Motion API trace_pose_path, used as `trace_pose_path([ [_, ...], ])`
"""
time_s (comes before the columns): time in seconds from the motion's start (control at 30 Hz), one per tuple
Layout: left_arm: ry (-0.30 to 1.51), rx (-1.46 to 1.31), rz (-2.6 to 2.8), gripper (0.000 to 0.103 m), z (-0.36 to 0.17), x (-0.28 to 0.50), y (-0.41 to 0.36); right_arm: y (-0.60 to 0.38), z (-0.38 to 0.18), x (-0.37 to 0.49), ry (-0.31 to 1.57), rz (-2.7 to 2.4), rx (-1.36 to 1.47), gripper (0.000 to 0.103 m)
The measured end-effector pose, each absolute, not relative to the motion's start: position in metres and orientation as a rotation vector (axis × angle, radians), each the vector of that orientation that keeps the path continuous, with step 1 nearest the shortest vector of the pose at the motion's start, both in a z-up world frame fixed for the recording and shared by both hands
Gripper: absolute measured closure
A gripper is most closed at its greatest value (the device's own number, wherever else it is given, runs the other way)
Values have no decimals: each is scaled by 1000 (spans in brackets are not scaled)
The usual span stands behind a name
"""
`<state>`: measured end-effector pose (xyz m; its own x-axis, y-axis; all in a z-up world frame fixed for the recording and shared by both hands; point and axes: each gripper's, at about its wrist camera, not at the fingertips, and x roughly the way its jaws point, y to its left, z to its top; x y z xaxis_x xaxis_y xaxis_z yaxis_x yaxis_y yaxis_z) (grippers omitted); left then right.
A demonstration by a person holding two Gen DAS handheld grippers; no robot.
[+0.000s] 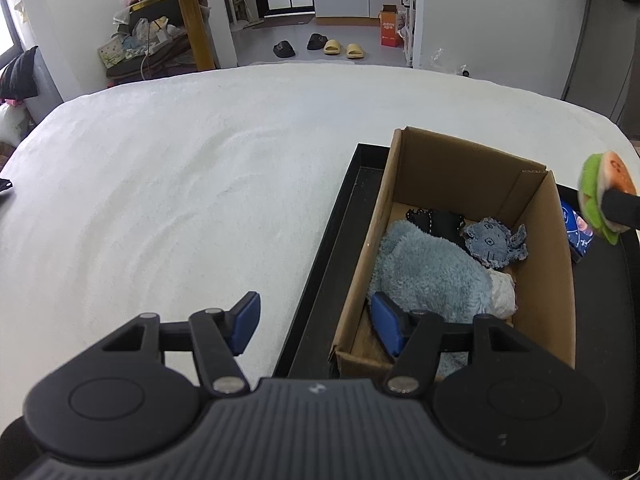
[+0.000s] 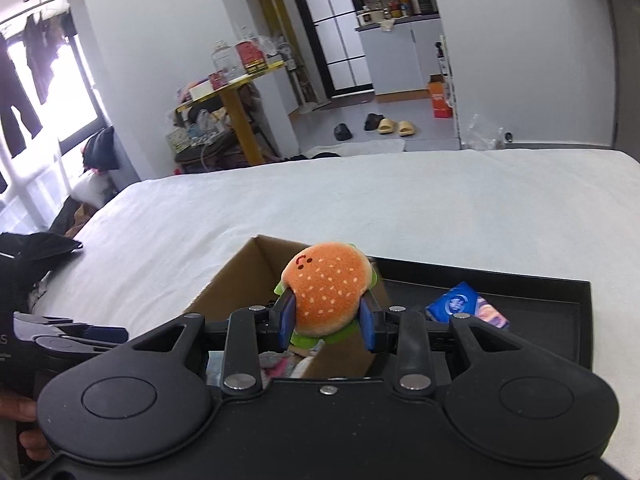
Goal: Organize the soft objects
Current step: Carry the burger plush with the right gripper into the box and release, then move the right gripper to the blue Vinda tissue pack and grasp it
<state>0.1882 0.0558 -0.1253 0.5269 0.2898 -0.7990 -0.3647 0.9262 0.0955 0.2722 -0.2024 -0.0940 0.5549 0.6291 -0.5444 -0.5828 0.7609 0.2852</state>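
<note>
- Burger plush (image 2: 325,288) sits pinched between the blue pads of the right hand-held gripper (image 2: 327,326), held above the cardboard box's (image 2: 236,280) right wall.
- Judgement: carry it left over the open box, lower it, then release, so it lands on the blue fleece (image 1: 428,276).
- Left hand-held gripper (image 1: 316,322) is spread wide and empty, straddling the box's left wall.
- Black tray (image 1: 340,236) holds the box on the bed (image 1: 180,180).
- Box contents are largely hidden in the right view; the blue packet (image 2: 466,308) cannot be read.
</note>
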Motion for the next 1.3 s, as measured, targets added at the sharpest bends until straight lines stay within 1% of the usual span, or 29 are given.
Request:
trace_pose_path([
  [0.1,932,-92,380,44,-126,187,57,-194,-93,269,677,734,45,71],
  [0.13,932,-99,376,48,-126,186,58,-191,-93,268,678,742,33,71],
  [0.17,932,-108,372,53,-127,185,58,-187,-92,266,678,751,23,71],
  [0.2,935,-118,366,56,-129,184,59,-183,-91,264,679,760,12,71],
  [0.27,943,-137,352,70,-131,184,61,-174,-91,261,687,779,-10,71],
  [0.3,945,-147,344,72,-133,183,62,-169,-91,260,691,785,-23,71],
  [0.43,951,-193,299,93,-136,183,63,-156,-94,255,711,807,-76,71],
  [0.7,945,-209,284,94,-135,180,63,-147,-94,243,807,787,-156,69],
  [0.77,945,-213,279,94,-136,180,65,-145,-95,239,821,777,-175,61],
  [0.83,945,-220,274,94,-136,180,67,-144,-94,237,828,776,-184,57],
  [1.3,955,-201,280,93,-133,181,65,-164,-93,257,811,690,-115,57],
])
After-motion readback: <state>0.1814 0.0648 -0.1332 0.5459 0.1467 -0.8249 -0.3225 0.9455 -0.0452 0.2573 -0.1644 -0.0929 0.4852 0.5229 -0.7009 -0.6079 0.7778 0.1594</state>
